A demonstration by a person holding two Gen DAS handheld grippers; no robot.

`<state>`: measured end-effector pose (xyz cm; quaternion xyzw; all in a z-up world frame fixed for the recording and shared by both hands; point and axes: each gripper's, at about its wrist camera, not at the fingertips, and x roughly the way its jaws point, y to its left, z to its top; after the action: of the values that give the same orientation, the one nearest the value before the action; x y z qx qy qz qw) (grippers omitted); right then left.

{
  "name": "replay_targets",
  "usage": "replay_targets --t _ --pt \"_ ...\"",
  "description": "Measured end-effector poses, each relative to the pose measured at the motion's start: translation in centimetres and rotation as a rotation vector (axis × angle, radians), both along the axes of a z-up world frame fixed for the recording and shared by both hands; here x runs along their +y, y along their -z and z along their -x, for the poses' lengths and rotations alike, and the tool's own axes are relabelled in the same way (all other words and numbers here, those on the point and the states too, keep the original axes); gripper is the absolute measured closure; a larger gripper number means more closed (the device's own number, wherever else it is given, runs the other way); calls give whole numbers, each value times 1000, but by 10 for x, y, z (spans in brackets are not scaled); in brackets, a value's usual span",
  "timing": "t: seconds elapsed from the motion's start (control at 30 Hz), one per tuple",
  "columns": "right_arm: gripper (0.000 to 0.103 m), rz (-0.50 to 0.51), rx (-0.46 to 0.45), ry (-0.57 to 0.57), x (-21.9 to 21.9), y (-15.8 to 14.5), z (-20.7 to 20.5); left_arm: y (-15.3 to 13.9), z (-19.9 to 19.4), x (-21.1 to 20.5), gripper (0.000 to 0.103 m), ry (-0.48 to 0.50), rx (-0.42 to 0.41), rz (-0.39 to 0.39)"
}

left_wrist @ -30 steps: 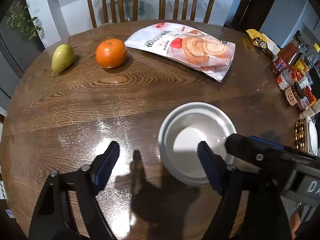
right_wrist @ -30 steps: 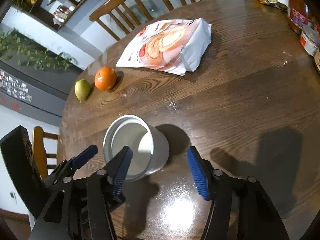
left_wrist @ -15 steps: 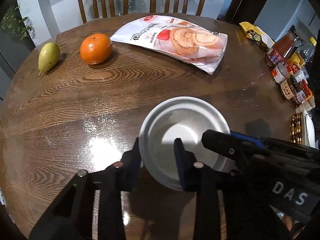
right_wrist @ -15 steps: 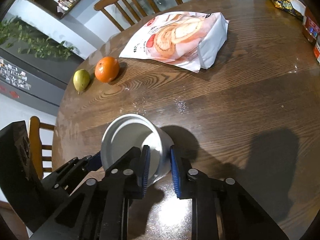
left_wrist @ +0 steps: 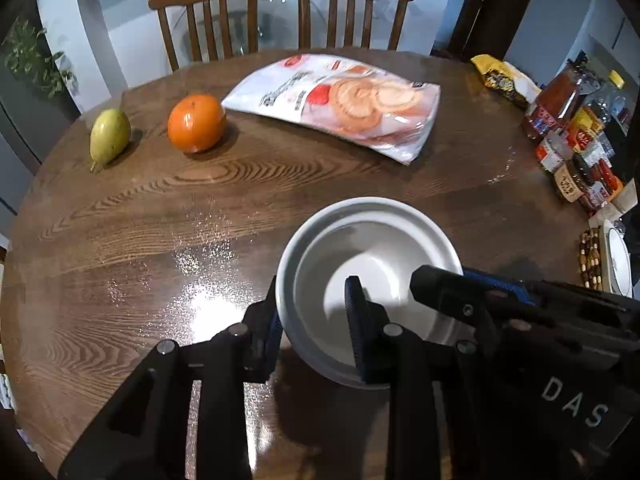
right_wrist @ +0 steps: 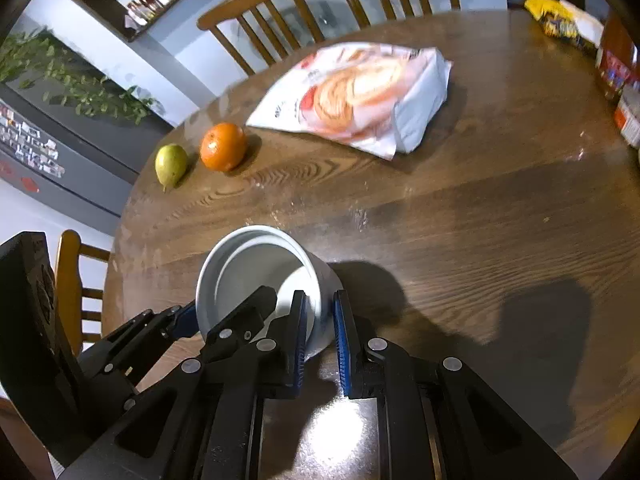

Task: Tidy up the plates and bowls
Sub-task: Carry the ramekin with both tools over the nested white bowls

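Note:
A white bowl (left_wrist: 372, 256) sits near the front of the round wooden table (left_wrist: 160, 208); it also shows in the right wrist view (right_wrist: 256, 268). My left gripper (left_wrist: 316, 320) is shut on the bowl's near-left rim, one finger outside and one inside. My right gripper (right_wrist: 320, 332) is shut on the bowl's opposite rim, one finger inside and one outside. Both grippers hold the same bowl. The right gripper's black body (left_wrist: 520, 312) crosses the lower right of the left wrist view.
A pear (left_wrist: 109, 133), an orange (left_wrist: 196, 122) and a bag of swirl cakes (left_wrist: 344, 100) lie across the far half. Jars and packets (left_wrist: 576, 136) crowd the right edge, with a white plate (left_wrist: 618, 260) beside them. Two chairs (left_wrist: 280, 12) stand behind.
Both grippers went from open beside the bowl to shut on its rim. The views have risen and tilted a little since half a second ago.

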<state>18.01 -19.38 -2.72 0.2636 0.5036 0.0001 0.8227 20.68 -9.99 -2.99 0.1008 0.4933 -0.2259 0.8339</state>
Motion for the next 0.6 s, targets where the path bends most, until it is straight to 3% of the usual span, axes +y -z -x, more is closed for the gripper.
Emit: replay_targets --t 0.6 --pt "87 17 -121 65 -5 -42 72 -43 69 -15 77 70 -131 -6"
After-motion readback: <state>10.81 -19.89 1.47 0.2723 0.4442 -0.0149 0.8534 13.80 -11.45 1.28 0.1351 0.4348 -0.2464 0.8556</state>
